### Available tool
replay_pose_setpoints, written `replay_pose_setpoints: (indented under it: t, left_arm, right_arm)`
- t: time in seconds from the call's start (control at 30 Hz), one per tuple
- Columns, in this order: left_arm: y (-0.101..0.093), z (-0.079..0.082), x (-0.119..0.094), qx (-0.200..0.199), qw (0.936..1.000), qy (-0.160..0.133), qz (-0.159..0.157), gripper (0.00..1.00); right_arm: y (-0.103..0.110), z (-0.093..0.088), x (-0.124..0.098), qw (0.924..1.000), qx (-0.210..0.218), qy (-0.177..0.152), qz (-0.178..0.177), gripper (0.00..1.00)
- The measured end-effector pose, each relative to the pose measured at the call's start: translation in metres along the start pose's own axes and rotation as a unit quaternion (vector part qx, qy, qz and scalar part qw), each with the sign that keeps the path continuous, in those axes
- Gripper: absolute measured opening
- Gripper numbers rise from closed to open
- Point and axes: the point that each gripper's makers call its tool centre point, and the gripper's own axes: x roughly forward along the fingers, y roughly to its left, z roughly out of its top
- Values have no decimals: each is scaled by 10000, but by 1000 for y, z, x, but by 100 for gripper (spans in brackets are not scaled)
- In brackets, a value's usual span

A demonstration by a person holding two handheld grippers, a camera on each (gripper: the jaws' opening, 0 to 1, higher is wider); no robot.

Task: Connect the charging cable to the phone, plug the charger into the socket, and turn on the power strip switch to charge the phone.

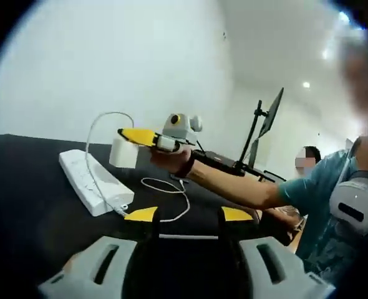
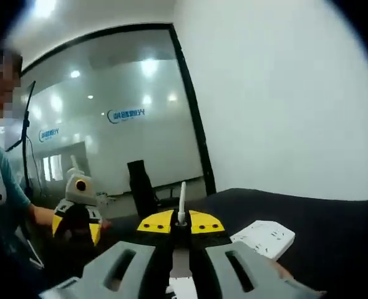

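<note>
My right gripper [image 1: 138, 136] hovers above the black table [image 1: 34, 187], shut on a white charger [image 1: 122, 152]. It is just past the far end of the white power strip [image 1: 94, 181]. The white cable [image 1: 100, 118] arcs up from the charger, drops beside the strip and loops across the table toward my left gripper [image 1: 189, 215]. That gripper's yellow-tipped jaws hold a dark flat phone [image 1: 188, 237] with a pale edge. In the right gripper view, the right gripper [image 2: 181, 222] pinches the charger, the cable stub [image 2: 183, 198] rises from it, the strip [image 2: 262, 238] lies to its right and the left gripper [image 2: 77, 229] is at left.
A person in a teal shirt [image 1: 321, 187] sits at the right, an arm [image 1: 234, 184] reaching over the table. A monitor on a black stand [image 1: 262, 128] rises behind. A white wall backs the table; a glass wall and a dark chair [image 2: 140, 184] show in the right gripper view.
</note>
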Motion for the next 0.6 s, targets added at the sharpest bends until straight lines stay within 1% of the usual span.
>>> replay_pose_setpoints:
  t: [0.03,0.07,0.1,0.13,0.2,0.23,0.27,0.3,0.33,0.37,0.43,0.47,0.5,0.53,0.57,0.6]
  left_arm:
    - [10,3,-2,-84,9998,-92,173,36]
    - [14,3,-4,-154,9996,-109,221,38]
    - [23,0,-5,-347,9988,-39,351,40]
    - [27,-5,-7,-394,9986,83,354,41]
    - [37,-24,-10,-484,9955,631,509,43]
    - [43,-37,-13,-436,9919,1023,620,43]
    - [47,-44,-14,-396,9888,1236,735,43]
    - [50,-49,-15,-339,9865,1384,803,43]
    - [51,-54,-15,-292,9845,1535,798,42]
    - [53,-56,-15,-304,9810,1716,857,41]
    - [54,-52,-13,-199,9787,1868,830,42]
    - [55,-46,-11,-160,9763,1982,848,43]
    - [56,-43,-10,-85,9732,2137,841,43]
    - [56,-39,-10,7,9678,2382,820,42]
    - [56,-38,-9,67,9636,2553,786,41]
    - [56,-35,-8,120,9604,2683,745,40]
  right_arm:
    - [-5,-5,1,10000,58,8,-9,5]
    - [-9,-6,1,9999,113,-9,-25,5]
    - [-11,-9,2,9999,152,-54,-31,5]
    - [-14,-9,3,9998,186,-73,-37,5]
    - [-16,-9,4,9997,191,-117,-28,5]
    - [-17,-8,5,9997,187,-153,-13,5]
    - [-17,-8,6,9997,176,-178,7,6]
    - [-16,-8,7,9997,141,-179,48,6]
    - [-15,-10,9,9998,111,-148,77,6]
    - [-15,-12,10,9998,84,-148,100,6]
    - [-16,-14,10,9998,81,-166,117,6]
    - [-16,-14,10,9997,84,-208,136,6]
    - [-16,-14,9,9996,92,-242,141,6]
    - [-17,-13,9,9995,97,-266,151,6]
    - [-14,-17,6,9994,100,-283,152,6]
    - [-14,-17,6,9994,96,-298,155,6]
